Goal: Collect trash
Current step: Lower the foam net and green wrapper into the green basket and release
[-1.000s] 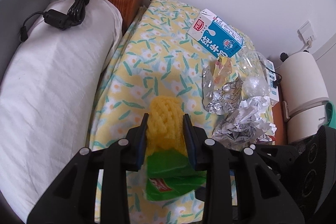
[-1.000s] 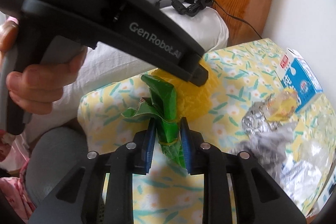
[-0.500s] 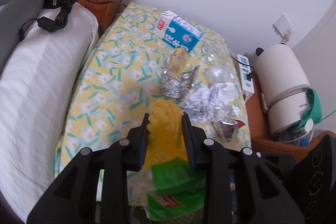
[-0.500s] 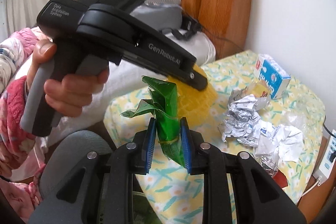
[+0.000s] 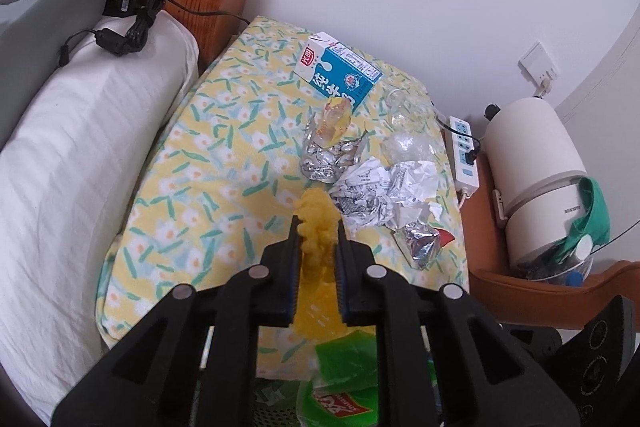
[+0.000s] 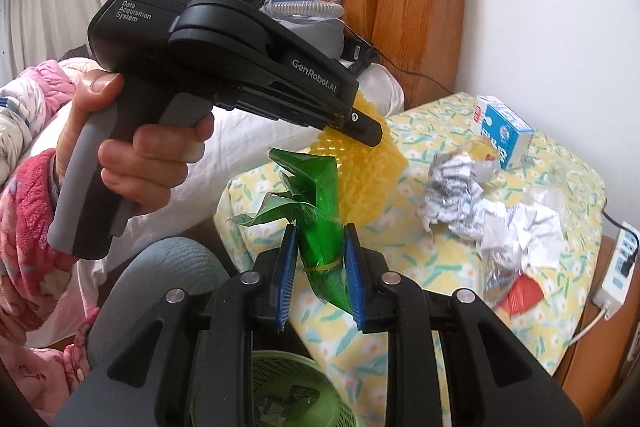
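Hanging upright between the pads of the right gripper, a green wrapper runs its long axis vertically, twisted top pointing up, over a green basket. Just behind it, the left gripper is clamped on a yellow foam net, held level and aimed across the floral cushion by the person's left hand. Beyond lie crumpled paper, foil and a blue milk carton.
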`<action>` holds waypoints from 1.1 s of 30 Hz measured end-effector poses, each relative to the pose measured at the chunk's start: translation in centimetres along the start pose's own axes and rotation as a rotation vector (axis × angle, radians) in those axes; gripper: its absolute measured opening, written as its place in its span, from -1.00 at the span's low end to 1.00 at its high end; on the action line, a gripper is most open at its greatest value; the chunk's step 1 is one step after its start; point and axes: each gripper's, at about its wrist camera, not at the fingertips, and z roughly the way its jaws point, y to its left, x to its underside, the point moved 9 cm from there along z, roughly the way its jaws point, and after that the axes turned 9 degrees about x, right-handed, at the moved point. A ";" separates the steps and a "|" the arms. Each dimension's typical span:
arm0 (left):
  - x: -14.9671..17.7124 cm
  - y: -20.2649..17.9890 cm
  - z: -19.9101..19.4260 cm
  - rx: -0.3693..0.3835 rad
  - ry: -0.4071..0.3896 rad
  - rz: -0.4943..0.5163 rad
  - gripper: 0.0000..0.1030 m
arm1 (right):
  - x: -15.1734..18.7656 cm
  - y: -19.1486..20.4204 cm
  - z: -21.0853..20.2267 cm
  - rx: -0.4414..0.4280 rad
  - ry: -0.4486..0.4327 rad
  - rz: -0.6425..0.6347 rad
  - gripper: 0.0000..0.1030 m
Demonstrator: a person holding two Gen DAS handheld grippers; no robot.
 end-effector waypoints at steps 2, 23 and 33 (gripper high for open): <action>0.1 0.1 -0.2 -0.029 -0.014 0.014 -0.76 | 0.3 0.1 -0.4 0.007 -0.001 0.001 -0.56; 10.4 -0.1 -6.9 -0.098 -0.035 0.020 -0.76 | 8.9 -1.2 -6.2 0.073 0.127 0.126 -0.56; 17.9 -1.6 -5.8 -0.125 0.069 0.052 -0.76 | 17.6 3.5 -3.6 -0.023 0.354 0.158 -0.29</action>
